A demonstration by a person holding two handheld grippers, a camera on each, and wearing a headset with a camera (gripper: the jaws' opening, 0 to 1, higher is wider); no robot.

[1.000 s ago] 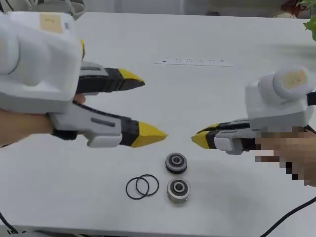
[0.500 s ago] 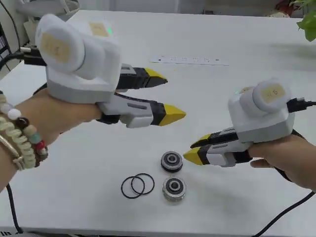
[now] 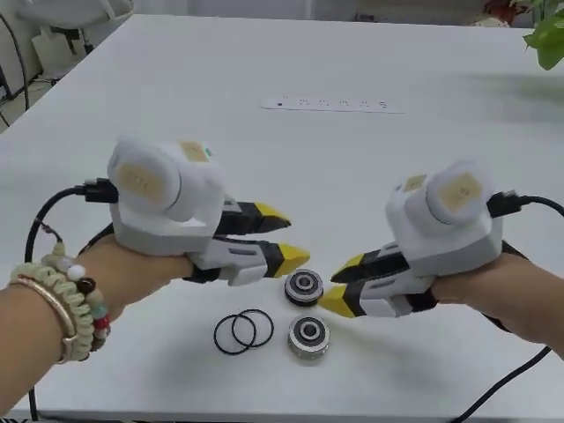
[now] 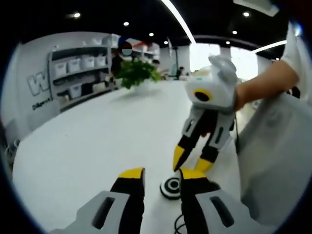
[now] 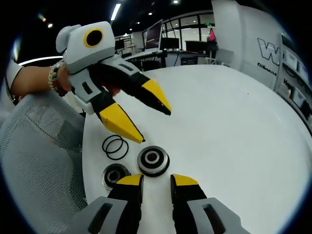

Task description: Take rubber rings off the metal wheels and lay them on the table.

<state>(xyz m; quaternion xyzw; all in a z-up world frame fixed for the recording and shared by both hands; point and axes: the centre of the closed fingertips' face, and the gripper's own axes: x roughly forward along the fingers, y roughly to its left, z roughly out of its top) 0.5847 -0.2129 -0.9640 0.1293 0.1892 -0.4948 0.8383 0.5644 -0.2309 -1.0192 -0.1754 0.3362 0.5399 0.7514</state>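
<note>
Head view, left tool (image 3: 295, 236), right tool (image 3: 332, 287) lowered beside wheel (image 3: 303, 286)

Your left gripper (image 4: 162, 174) is covering the edge of one metal wheel (image 4: 169, 188), while your right gripper (image 5: 157, 180) is overlapping the other wheel (image 5: 113, 174). The printed strip (image 3: 330, 105) is reading too small, and a plant (image 3: 548, 35) is running off-frame.

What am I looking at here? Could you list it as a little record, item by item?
surface: white table
wheels: far wheel and near wheel, flat on the table, apart
rubber rings: two, black, overlapping, flat on the table beside the near wheel
left gripper: open, tips by the far wheel
right gripper: open, tips beside the far wheel
held: nothing
</note>
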